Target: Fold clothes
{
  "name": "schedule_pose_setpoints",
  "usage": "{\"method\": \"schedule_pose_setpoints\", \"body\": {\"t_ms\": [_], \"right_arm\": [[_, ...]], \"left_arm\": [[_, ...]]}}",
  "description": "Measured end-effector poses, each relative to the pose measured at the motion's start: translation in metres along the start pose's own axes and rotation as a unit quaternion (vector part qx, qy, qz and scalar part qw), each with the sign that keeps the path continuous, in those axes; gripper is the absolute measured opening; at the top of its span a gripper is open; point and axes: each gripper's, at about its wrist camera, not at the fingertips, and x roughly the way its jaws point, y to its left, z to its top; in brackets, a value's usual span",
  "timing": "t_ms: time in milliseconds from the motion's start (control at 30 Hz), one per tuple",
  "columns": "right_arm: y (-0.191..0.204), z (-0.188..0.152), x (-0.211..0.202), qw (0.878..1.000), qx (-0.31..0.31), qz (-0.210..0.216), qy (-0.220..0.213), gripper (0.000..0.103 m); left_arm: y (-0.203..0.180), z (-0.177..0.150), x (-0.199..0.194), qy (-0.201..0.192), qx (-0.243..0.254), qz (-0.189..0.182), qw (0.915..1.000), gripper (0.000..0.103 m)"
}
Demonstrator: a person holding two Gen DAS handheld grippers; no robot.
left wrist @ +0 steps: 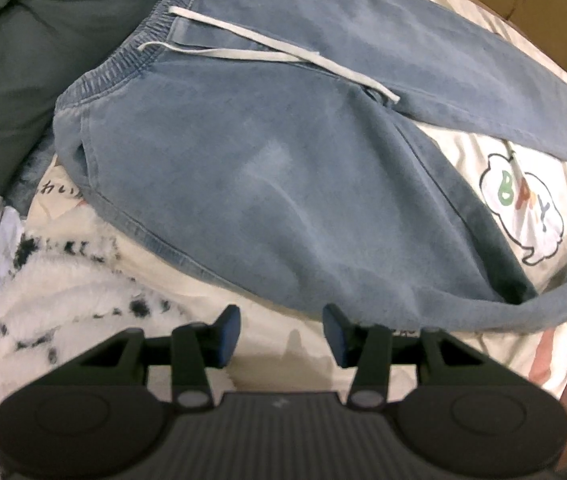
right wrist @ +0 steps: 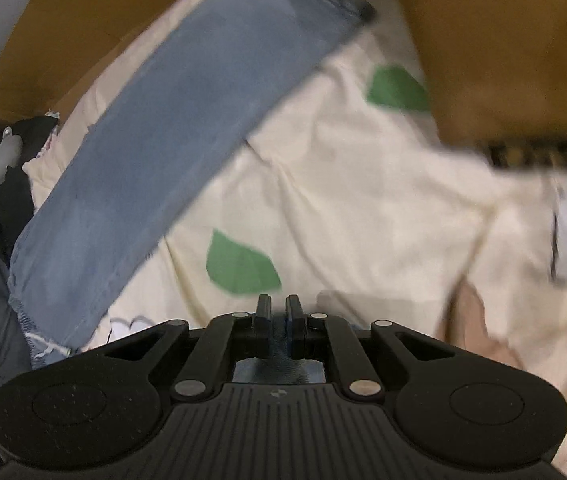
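A: The left hand-held gripper (left wrist: 281, 334) is hanging over the bed with its blue pads (left wrist: 230, 330) standing apart, nothing between them. It is pointing down at cream bedding (left wrist: 279, 336) just short of the lower edge of the blue trousers (left wrist: 267, 184).

B: And the trousers themselves?

A: They are lying spread across the bedding, elastic waistband (left wrist: 123, 60) towards the dark green quilt (left wrist: 23, 60) at upper left, with the white drawstring (left wrist: 251, 50) trailing across the front. One leg is running off to the right and curling back low along the edge. A fluffy white blanket with black flecks (left wrist: 63, 280) is bunching up beside the left hand-held gripper.

B: What is the right one doing?

A: The right hand-held gripper (right wrist: 278, 320) is showing only a narrow slit between its pads. There seems to be a bit of blue cloth in that slit, though the blur is making it hard to say. Ahead of it, a trouser leg (right wrist: 163, 152) is stretching diagonally over the leaf-printed sheet (right wrist: 343, 200), with brown cardboard boxes (right wrist: 503, 40) behind
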Motion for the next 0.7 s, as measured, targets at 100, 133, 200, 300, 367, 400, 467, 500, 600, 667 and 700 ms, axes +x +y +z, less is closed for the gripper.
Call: {"method": "schedule_pose_setpoints", "body": {"t_ms": [100,133,200,300,367,400,467,500,600,667,700], "right_arm": [[0.000,0.007,-0.009,1.000,-0.003,0.022,-0.016,0.031],[-0.001,0.007,-0.014,0.999,-0.008,0.028,-0.021,0.040],[-0.007,0.002,-0.023,0.999,-0.019,0.028,-0.025,0.040],[-0.021,-0.014,-0.029,0.999,-0.024,0.018,-0.016,0.040],[-0.033,-0.027,-0.028,1.000,-0.022,0.011,-0.004,0.040],[-0.040,-0.034,-0.027,1.000,-0.021,0.007,0.003,0.040],[-0.052,-0.048,-0.023,1.000,-0.016,0.002,0.018,0.040],[-0.057,-0.054,-0.021,1.000,-0.012,-0.001,0.024,0.040],[-0.070,-0.070,-0.014,0.999,-0.003,-0.004,0.041,0.040],[-0.074,-0.078,-0.007,0.999,-0.003,-0.004,0.050,0.041],[-0.075,-0.081,-0.004,0.999,-0.003,-0.004,0.054,0.041]], "left_arm": [[0.002,-0.003,0.002,0.002,-0.007,0.001,1.0000,0.050],[0.003,-0.004,0.003,0.003,-0.009,0.001,1.0000,0.051],[0.003,-0.006,0.004,0.005,-0.011,-0.001,0.9999,0.051],[0.002,-0.007,0.005,0.007,-0.010,-0.001,0.9999,0.051],[0.001,-0.007,0.004,0.006,-0.010,-0.001,0.9999,0.051],[0.001,-0.007,0.002,0.005,-0.009,-0.001,0.9999,0.052],[0.000,-0.007,-0.001,0.002,-0.008,-0.001,1.0000,0.052],[0.000,-0.007,-0.002,0.001,-0.007,-0.002,1.0000,0.052],[0.001,-0.007,-0.009,-0.005,-0.003,0.000,1.0000,0.054],[0.002,-0.007,-0.014,-0.008,-0.003,0.003,1.0000,0.054],[0.003,-0.006,-0.015,-0.009,-0.004,0.005,0.9999,0.054]]}}
